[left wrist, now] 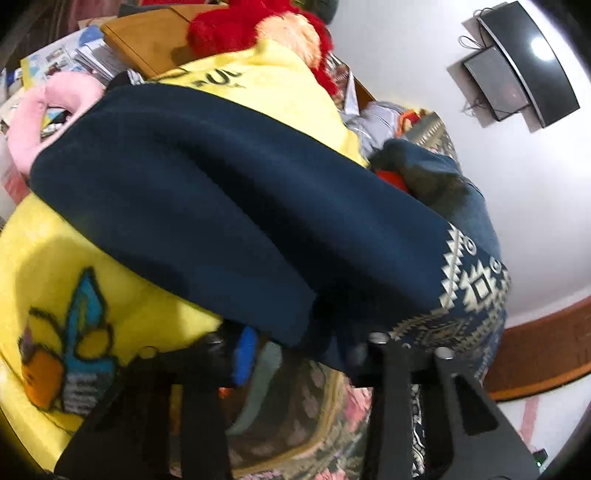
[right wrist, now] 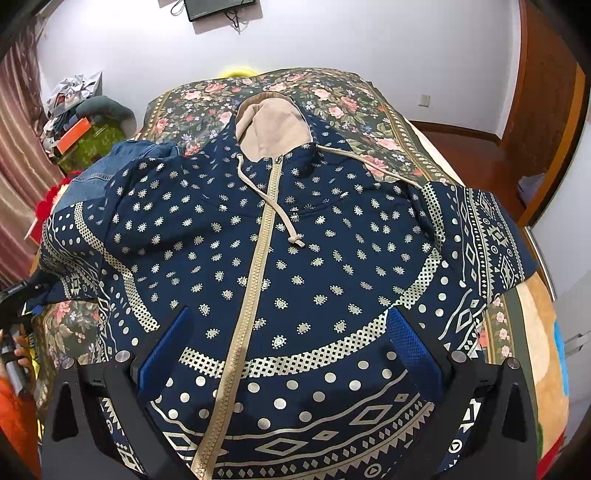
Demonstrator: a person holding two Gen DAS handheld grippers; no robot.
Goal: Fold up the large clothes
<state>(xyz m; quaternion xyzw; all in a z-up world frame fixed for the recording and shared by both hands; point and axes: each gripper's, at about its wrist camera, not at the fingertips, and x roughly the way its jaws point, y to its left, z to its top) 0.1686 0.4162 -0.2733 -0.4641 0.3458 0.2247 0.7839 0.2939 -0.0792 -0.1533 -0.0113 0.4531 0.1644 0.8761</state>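
Note:
A navy hoodie with a cream pattern, a beige zip and a beige hood lies front up on the bed, sleeves spread out. My right gripper hovers open over its lower front, the blue pads on either side of the zip line and not pressing the cloth. In the left wrist view the hoodie's left sleeve fills the frame, plain navy with a patterned band at the right. My left gripper is shut on the sleeve's end, which is bunched between its fingers.
A floral bedspread covers the bed. A yellow cartoon blanket, red plush, pink plush and a denim garment crowd the left side. A wooden door stands at the right. A hand shows at the left edge.

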